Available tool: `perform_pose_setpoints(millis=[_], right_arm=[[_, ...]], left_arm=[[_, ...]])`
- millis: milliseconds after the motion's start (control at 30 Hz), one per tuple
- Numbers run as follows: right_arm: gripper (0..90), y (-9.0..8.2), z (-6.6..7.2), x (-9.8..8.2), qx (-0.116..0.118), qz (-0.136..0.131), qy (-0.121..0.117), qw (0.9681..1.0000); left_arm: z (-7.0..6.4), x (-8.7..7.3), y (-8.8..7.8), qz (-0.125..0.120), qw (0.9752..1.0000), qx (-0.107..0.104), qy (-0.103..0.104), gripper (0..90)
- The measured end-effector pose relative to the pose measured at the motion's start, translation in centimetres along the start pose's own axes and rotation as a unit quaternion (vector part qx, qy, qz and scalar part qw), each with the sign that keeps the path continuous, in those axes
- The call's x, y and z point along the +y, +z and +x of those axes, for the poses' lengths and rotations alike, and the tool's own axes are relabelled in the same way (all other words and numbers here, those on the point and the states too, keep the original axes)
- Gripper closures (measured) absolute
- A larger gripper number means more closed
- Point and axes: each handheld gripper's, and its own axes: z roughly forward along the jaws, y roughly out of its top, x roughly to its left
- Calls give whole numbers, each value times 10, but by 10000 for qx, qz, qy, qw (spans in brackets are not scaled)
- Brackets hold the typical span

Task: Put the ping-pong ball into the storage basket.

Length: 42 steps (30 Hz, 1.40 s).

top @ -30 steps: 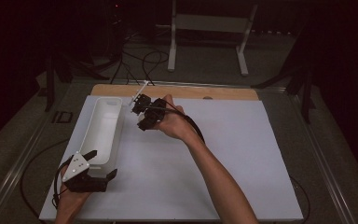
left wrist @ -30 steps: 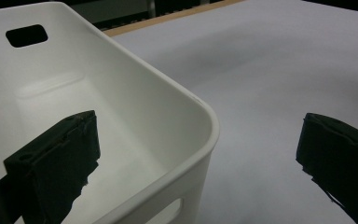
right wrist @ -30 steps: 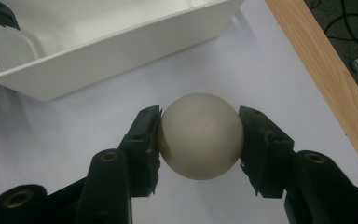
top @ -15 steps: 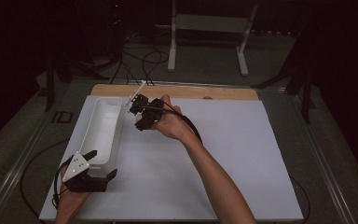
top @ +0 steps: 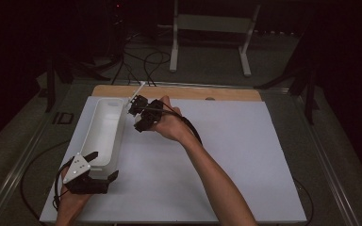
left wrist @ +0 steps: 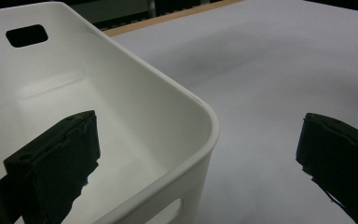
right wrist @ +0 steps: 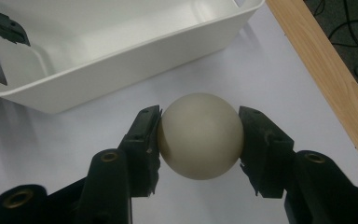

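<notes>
cream ball clamped in the right gripper beside the white bin

the cream ball point(right wrist: 200, 135) sits squeezed between the two black jaws of the right gripper point(right wrist: 199, 136), one pad pressed on each side of it. in the right gripper view it hangs above the white table cover point(right wrist: 270, 79), just beside the long outer wall of the white bin point(right wrist: 121, 60) and outside it. the bin's inside looks bare where that view shows it.

in the high view the right gripper point(top: 140, 115) is held near the far end of the bin point(top: 104, 129), by its right wall, with the person's right forearm point(top: 212, 179) reaching in from the bottom edge across the cover. the ball itself is too small and hidden to make out there.

the left gripper point(top: 100, 165) is at the near end of the bin, in the person's left hand point(top: 73, 202). its jaws stand wide apart and straddle the bin's near corner point(left wrist: 200, 121): in the left gripper view one jaw is inside the bin and the other is well out over the cover, neither pad pressing on the wall.

a strip of wooden tabletop point(top: 179, 92) shows beyond the cover's far edge. past it, on the dark floor, lie cables point(top: 146, 61) and the white feet of a stand point(top: 207, 42).
</notes>
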Motion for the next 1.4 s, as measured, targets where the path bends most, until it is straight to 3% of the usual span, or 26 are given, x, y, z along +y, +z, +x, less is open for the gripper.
perform_pose_setpoints(millis=[1400], right_arm=[[502,12,13,12,66,-121,-64,9999]], left_arm=[[0,0,0,-2,10000,-9,15,1]])
